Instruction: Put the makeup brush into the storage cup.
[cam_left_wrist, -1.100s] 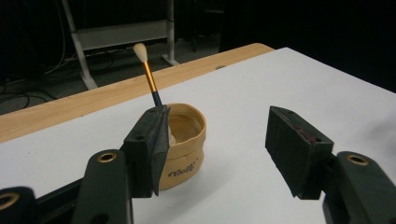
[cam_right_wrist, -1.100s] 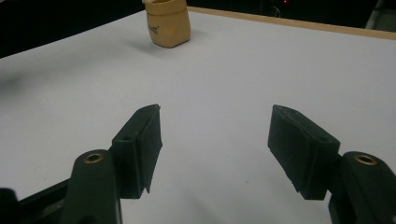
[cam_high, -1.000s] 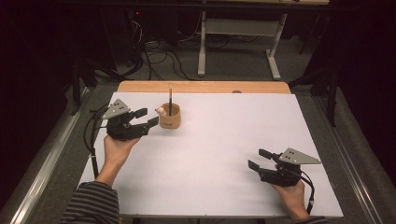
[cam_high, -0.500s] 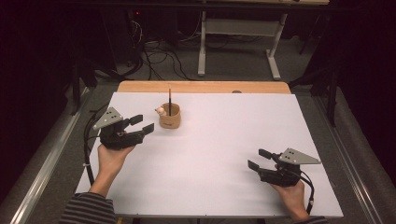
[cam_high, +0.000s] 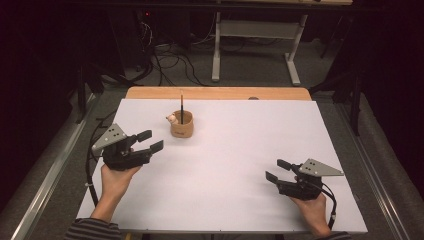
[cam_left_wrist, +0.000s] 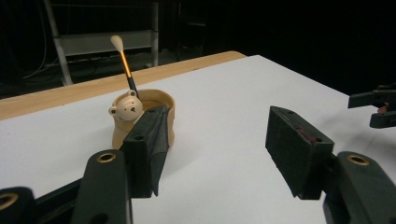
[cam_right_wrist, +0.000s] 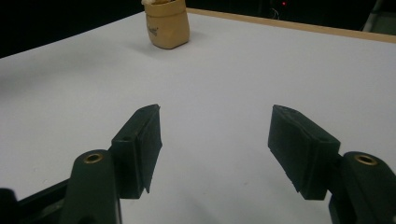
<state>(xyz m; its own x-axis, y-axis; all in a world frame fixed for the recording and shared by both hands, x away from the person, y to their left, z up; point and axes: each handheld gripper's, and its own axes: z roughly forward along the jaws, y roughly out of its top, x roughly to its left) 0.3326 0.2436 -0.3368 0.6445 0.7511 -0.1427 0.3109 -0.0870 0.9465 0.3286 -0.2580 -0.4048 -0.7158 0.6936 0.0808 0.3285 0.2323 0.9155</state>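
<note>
A small tan cup (cam_high: 182, 128) with a bear head on its rim stands upright at the back middle of the white sheet. A thin brush (cam_high: 181, 106) stands in it, its pale tip (cam_left_wrist: 116, 42) uppermost. My left gripper (cam_high: 150, 141) hovers open a little to the cup's left and nearer the person, with nothing between its jaws. In the left gripper view the cup (cam_left_wrist: 140, 116) sits just beyond the left jaw. My right gripper (cam_high: 278, 170) rests open low at the front right, empty. The right gripper view has the cup (cam_right_wrist: 166, 22) far ahead.
The white sheet (cam_high: 235, 165) covers most of the table, and a wooden edge (cam_high: 220, 93) shows along its back. Behind the table are cables and a metal stand (cam_high: 257, 35) on a dark floor. The other gripper (cam_left_wrist: 376, 105) shows at the right of the left gripper view.
My left gripper has drawn back from the cup, toward the person and to the left. The right gripper and the cup have stayed where they were.
</note>
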